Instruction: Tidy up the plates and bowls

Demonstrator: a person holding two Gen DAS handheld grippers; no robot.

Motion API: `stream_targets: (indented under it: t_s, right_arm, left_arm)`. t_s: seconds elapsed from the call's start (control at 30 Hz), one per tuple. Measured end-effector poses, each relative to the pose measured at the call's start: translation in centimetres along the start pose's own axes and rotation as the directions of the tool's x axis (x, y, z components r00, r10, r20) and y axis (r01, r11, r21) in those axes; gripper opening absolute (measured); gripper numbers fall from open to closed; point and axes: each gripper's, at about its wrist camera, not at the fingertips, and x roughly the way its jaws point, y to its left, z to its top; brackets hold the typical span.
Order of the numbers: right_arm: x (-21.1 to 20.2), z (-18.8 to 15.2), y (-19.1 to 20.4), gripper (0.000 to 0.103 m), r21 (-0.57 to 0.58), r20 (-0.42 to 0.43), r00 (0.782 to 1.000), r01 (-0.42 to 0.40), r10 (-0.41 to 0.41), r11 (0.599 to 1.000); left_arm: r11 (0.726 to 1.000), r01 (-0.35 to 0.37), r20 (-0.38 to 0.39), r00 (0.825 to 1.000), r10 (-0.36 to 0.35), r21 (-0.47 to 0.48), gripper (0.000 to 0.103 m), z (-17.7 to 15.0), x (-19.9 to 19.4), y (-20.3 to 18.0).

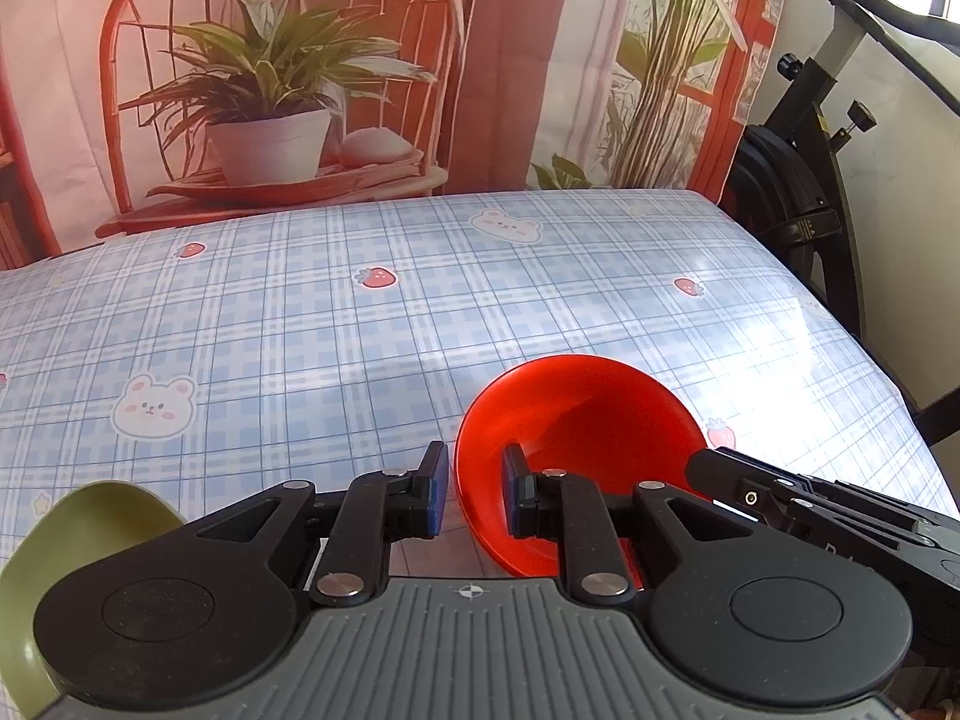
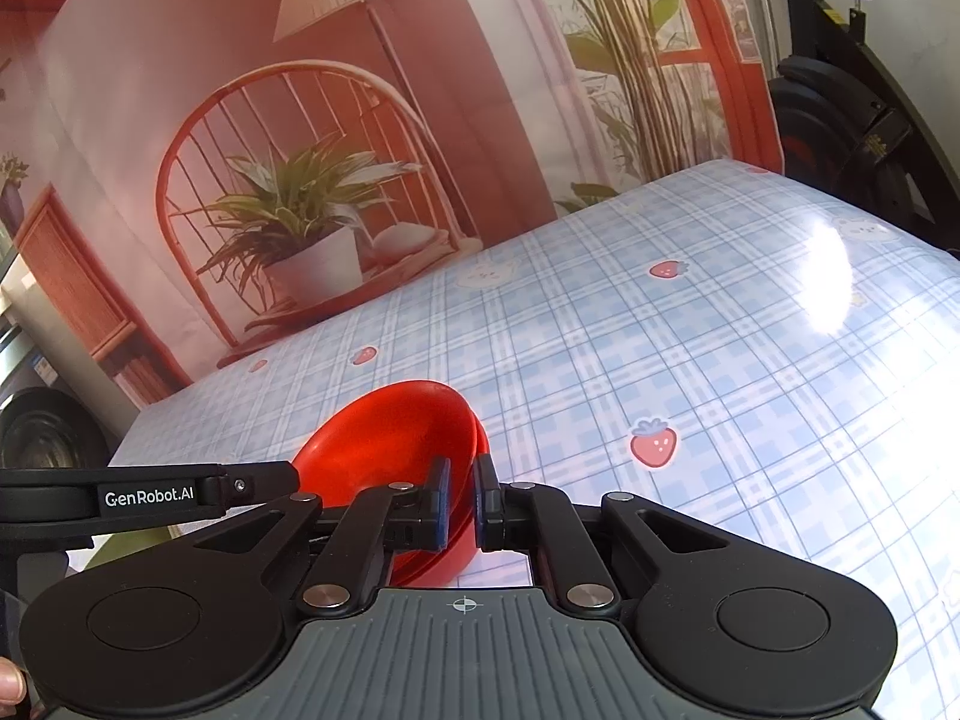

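A red bowl [image 1: 588, 438] is held tilted above the blue checked table [image 1: 300, 330]. My left gripper [image 1: 474, 495] straddles its left rim, one finger inside and one outside, with a gap beside the rim. My right gripper [image 2: 461, 507] is shut on the right rim of the same red bowl [image 2: 390, 438]; a second red rim edge shows just behind it. The right gripper's body also shows in the left wrist view [image 1: 780, 498], and the left one in the right wrist view [image 2: 150, 495]. A green dish [image 1: 90, 516] lies low at the left, partly hidden by my left gripper.
A printed backdrop [image 1: 270, 90] with a chair and plants hangs behind the table. An exercise bike [image 1: 804, 180] stands past the table's right edge. A dark appliance [image 2: 36, 420] stands left of the table. Bright glare lies on the right side of the cloth.
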Motion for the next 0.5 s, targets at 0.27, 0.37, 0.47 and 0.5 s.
stream_targets:
  t_s: [0.27, 0.37, 0.47, 0.5]
  right_arm:
    - [0.7, -0.3, -0.2, 0.012, 0.014, 0.008, 1.0, 0.024, -0.024, 1.0]
    - [1.0, -0.4, -0.4, 0.012, 0.022, 0.006, 1.0, 0.024, -0.024, 0.999]
    - [1.3, -0.5, -0.6, 0.013, 0.033, 0.003, 1.0, 0.019, -0.019, 0.999]
    - [1.3, -0.6, -0.7, 0.013, 0.036, 0.003, 1.0, 0.016, -0.016, 0.999]
  left_arm:
    - [0.999, -0.014, 0.019, 1.0, 0.015, -0.053, 0.035, -0.3, 0.8, 0.5]
    - [0.999, -0.007, 0.003, 1.0, 0.007, -0.054, 0.035, -0.6, 1.4, 0.3]
    - [0.998, 0.005, -0.011, 1.0, -0.005, -0.057, 0.035, -0.9, 2.1, 0.1]
    - [0.998, 0.008, -0.014, 1.0, -0.009, -0.058, 0.035, -1.0, 2.2, 0.1]
